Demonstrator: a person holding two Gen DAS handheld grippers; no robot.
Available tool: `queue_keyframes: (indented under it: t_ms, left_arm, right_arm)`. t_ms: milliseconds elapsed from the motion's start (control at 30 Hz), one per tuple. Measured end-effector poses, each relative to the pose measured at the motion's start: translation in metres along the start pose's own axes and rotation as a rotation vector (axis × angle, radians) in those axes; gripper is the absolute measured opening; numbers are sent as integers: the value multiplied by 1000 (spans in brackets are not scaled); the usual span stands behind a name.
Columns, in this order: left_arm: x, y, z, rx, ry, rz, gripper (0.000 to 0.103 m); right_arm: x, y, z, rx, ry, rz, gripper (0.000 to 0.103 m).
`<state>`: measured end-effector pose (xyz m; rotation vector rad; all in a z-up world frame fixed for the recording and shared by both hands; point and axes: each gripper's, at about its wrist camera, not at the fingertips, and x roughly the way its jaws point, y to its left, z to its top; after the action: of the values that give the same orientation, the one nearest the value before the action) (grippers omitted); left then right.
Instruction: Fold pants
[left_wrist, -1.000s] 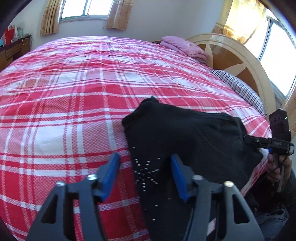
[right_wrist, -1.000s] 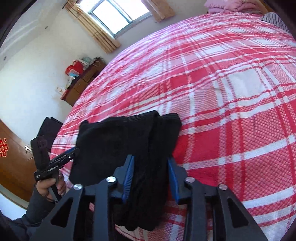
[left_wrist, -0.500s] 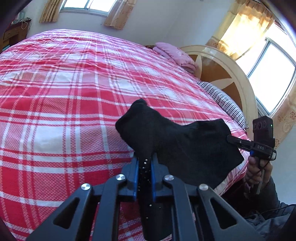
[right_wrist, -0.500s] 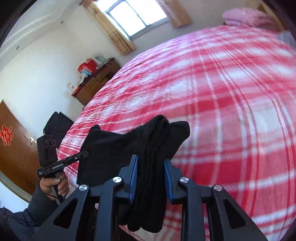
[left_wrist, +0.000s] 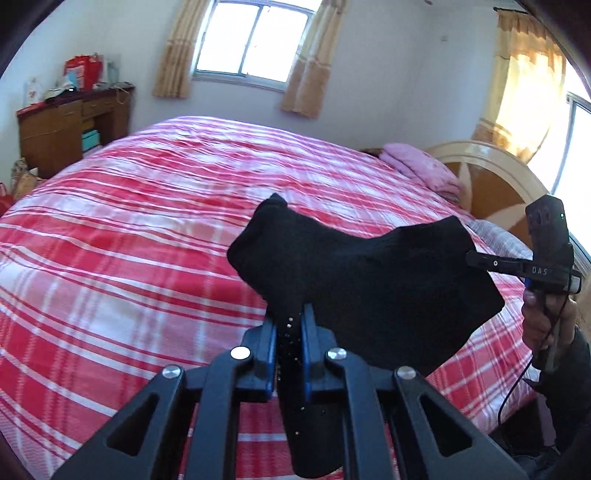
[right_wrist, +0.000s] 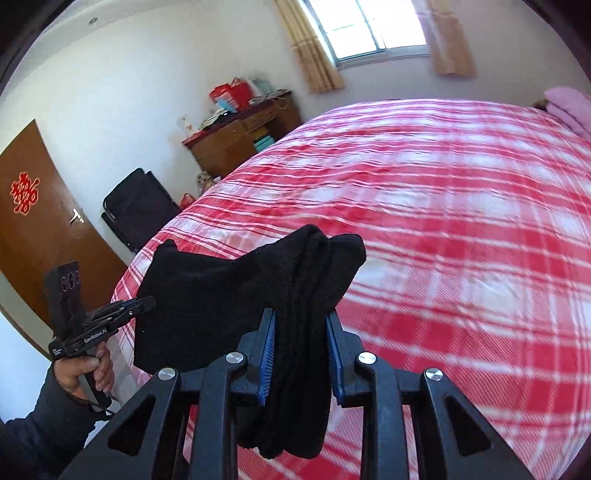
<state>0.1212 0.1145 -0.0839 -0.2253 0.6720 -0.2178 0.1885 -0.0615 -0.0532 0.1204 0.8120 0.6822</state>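
Observation:
The black pants hang in the air between my two grippers, above the near edge of the bed. My left gripper is shut on one end, where small studs show on the cloth. My right gripper is shut on the other end, a thick bunched fold of the pants. In the left wrist view the right gripper bites the far corner of the cloth. In the right wrist view the left gripper holds the opposite corner. The cloth sags between them.
The bed has a red and white plaid cover. A pink folded blanket and a cream headboard are at its head. A wooden dresser, a black chair and a brown door stand along the wall.
Both grippers closed on the pants, which lay flat on the bed, and lifted them up off the cover. The views now tilt upward toward the walls and windows.

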Motion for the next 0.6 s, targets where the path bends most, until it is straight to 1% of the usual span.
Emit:
queue_keyframes:
  t_ms: [133,233,367,500,600]
  left_arm:
    - [-6,18,3,-7,-39,62,12]
    - [-9,32,3,-21,-53,90,12]
    - [-3,41,3,-41,-52,110,12]
    - [-1,51,-1,-53,-43,118,12]
    - [3,57,-1,-49,-36,138,12]
  right_arm:
    - [28,15,17,-27,19,14,26]
    - [47,23,28,-50,40,16,26]
    - [71,24,39,-59,62,8,26]
    - [90,24,44,-53,77,-9,26]
    - [103,22,45,-43,86,-19,26]
